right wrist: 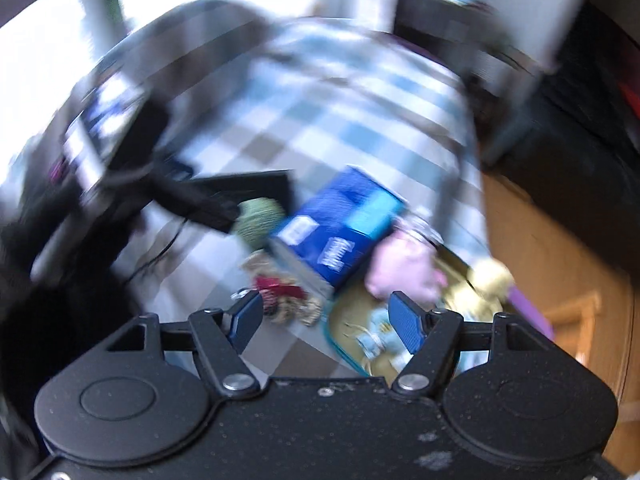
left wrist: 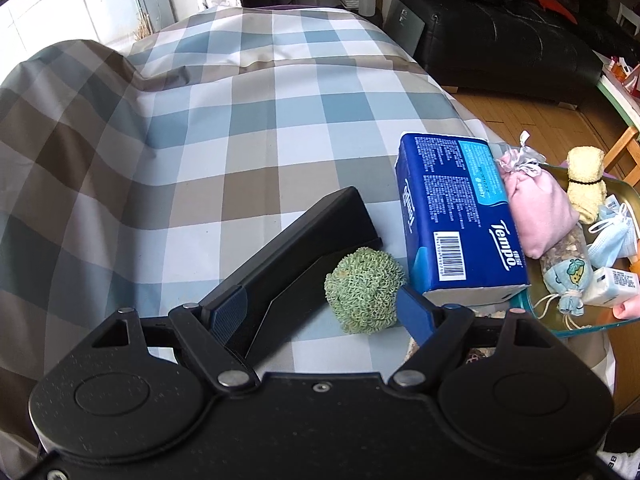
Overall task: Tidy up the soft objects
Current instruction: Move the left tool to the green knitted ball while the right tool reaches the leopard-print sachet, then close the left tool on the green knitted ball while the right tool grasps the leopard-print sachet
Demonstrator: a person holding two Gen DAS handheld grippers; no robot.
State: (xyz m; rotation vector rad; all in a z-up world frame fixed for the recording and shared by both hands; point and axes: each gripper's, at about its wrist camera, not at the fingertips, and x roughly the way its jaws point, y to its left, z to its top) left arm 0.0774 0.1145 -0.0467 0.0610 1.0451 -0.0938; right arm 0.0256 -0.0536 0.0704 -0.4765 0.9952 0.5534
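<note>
- The left gripper [left wrist: 324,312] stands part open around a round green knitted scrubber ball [left wrist: 363,290]; contact unclear.
- The right gripper [right wrist: 326,322], empty, gapes near a teal-rimmed tray [right wrist: 340,320].
- 1 blue tissue pack [left wrist: 456,220] lies right of the ball on the checked cloth [left wrist: 240,128].

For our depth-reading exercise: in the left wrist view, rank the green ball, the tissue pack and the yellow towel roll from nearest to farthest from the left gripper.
1. Green ball, between the left gripper's fingers.
2. Tissue pack, just right.
3. Yellow towel roll, far right, in the tray.
</note>
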